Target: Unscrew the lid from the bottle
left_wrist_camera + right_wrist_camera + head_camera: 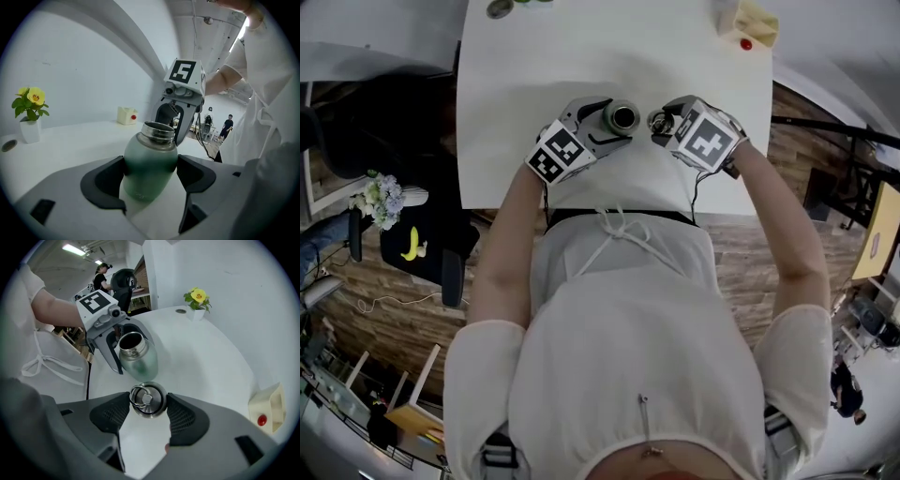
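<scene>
Though lidless, bottle point(149, 154) in left tongs point(150, 165), lid point(148, 399) in right tongs point(148, 405).

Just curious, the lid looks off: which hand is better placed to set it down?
Right. The right gripper has its jaws on the lid over the table; the left gripper is clamped on the bottle.

The person wears a white short-sleeved top point(619, 328) with a thin drawstring bow point(614, 228) at its 12 o'clock edge. The left claw point(150, 165) and right claw point(149, 405) are pale grey with dark pads point(182, 416). Each carries a black-and-white marker cube point(556, 153), at 11 and 1 o'clock of the torso, and a thin black cable point(202, 136) hangs off the right one.
</scene>
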### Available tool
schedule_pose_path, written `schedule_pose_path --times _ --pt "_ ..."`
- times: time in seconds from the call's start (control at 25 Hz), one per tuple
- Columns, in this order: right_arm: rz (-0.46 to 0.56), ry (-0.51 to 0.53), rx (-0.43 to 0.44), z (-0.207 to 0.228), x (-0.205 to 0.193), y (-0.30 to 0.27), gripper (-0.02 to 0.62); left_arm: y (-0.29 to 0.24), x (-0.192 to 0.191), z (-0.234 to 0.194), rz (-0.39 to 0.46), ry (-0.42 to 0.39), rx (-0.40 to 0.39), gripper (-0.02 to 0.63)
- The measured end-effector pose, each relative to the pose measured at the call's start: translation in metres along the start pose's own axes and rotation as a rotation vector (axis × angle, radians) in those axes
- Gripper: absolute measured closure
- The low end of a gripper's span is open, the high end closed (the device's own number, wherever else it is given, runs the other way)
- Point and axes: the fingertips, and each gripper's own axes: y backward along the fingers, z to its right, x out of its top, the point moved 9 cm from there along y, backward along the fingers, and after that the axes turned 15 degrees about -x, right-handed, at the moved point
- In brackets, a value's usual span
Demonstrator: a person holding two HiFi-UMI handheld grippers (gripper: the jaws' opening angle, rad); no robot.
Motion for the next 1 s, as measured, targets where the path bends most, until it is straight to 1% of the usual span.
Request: schedule_pose_path --times 0.2,0.48,0.8,0.88,0.92,1.0 --pt "-0.010 -0.066 -0.003 0.004 -0.007 -0.027 0.334 0.002 0.002 0.001 -0.020 0.004 0.001 0.242" --pt "-0.026 -0.079 -0.005 0.001 -0.013 -0.048 0.333 0.002 0.002 0.000 -0.047 0.009 0.003 0.242" --pt "-0.018 -0.132 0.009 0.004 -0.018 -0.057 0.330 0.002 0.002 0.001 -0.053 0.018 0.004 0.242" --pt "-0.005 -0.139 -0.011 0.005 -0.018 -0.054 0.304 0.002 0.002 0.001 -0.047 0.024 0.005 0.242" --pt "0.007 -0.143 -0.023 0.005 -0.018 -0.053 0.275 0.001 0.002 0.001 -0.041 0.028 0.008 0.242" --pt "0.037 -0.145 -0.041 0.006 -0.018 -0.048 0.242 0.002 0.000 0.002 -0.027 0.041 0.016 0.242"
